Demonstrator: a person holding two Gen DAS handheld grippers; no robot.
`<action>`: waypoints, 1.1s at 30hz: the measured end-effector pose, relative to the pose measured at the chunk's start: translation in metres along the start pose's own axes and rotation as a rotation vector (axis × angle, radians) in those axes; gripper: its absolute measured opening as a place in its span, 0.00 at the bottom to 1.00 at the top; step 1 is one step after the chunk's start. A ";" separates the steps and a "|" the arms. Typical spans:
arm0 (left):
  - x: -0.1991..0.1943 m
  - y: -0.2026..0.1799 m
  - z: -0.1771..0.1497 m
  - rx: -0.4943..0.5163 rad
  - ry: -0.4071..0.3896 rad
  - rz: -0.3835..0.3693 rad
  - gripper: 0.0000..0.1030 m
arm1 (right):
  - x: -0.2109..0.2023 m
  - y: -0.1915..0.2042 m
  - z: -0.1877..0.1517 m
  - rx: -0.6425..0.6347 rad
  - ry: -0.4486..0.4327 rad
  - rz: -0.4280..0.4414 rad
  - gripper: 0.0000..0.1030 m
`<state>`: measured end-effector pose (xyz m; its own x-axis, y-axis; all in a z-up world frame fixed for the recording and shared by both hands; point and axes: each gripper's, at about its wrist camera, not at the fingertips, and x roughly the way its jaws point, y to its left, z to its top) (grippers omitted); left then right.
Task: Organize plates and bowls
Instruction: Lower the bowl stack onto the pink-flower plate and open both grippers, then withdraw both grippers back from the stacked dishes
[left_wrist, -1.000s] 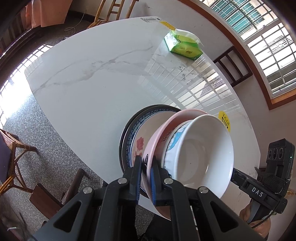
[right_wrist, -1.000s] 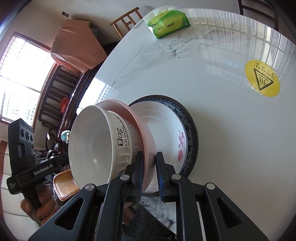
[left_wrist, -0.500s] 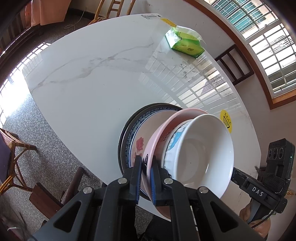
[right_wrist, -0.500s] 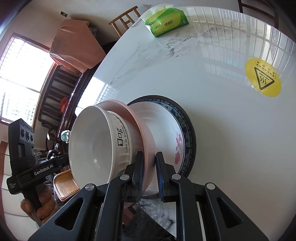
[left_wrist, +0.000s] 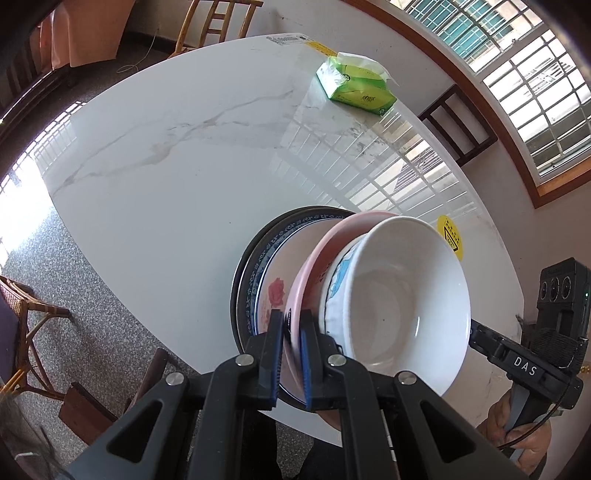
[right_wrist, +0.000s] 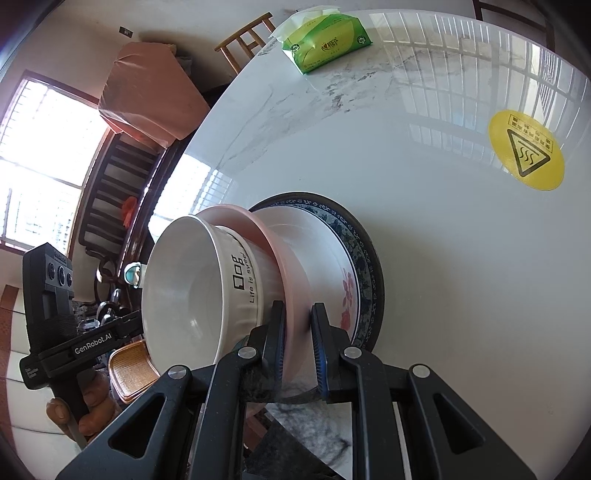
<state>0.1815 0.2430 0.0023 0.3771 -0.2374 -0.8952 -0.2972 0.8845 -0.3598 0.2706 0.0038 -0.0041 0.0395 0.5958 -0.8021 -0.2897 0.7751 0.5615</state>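
- Left gripper (left_wrist: 291, 328): jaws pressed together on the rim of the pink plate (left_wrist: 306, 273), pinching it.
- Right gripper (right_wrist: 298, 325): jaws clamped on the opposite rim of the same pink plate (right_wrist: 291, 266).
- White bowl (left_wrist: 402, 299) sits nested in the pink plate; the floral plate (left_wrist: 273, 280) lies behind it — just ahead of the fingertips, near the table's edge.
- Marble table (left_wrist: 177, 177): open surface stretches ahead of both grippers.
- Far ahead: green tissue pack (left_wrist: 356, 90); yellow warning sticker (right_wrist: 526, 150) to the right gripper's right.

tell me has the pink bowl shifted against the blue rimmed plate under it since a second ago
No. In both wrist views the pink bowl covers the same part of the blue rimmed plate, with no visible shift.
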 end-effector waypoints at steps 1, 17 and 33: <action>-0.001 -0.001 -0.002 0.016 -0.019 0.003 0.07 | 0.000 0.002 -0.001 -0.013 -0.011 -0.003 0.16; -0.005 -0.003 -0.027 0.150 -0.387 0.070 0.22 | -0.006 0.013 -0.022 -0.162 -0.288 -0.165 0.46; -0.007 0.001 -0.059 0.176 -0.581 0.179 0.48 | -0.014 0.008 -0.066 -0.162 -0.583 -0.219 0.68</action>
<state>0.1266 0.2220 -0.0070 0.7642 0.1332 -0.6310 -0.2693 0.9549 -0.1247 0.2046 -0.0125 -0.0021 0.6142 0.4792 -0.6270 -0.3548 0.8774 0.3231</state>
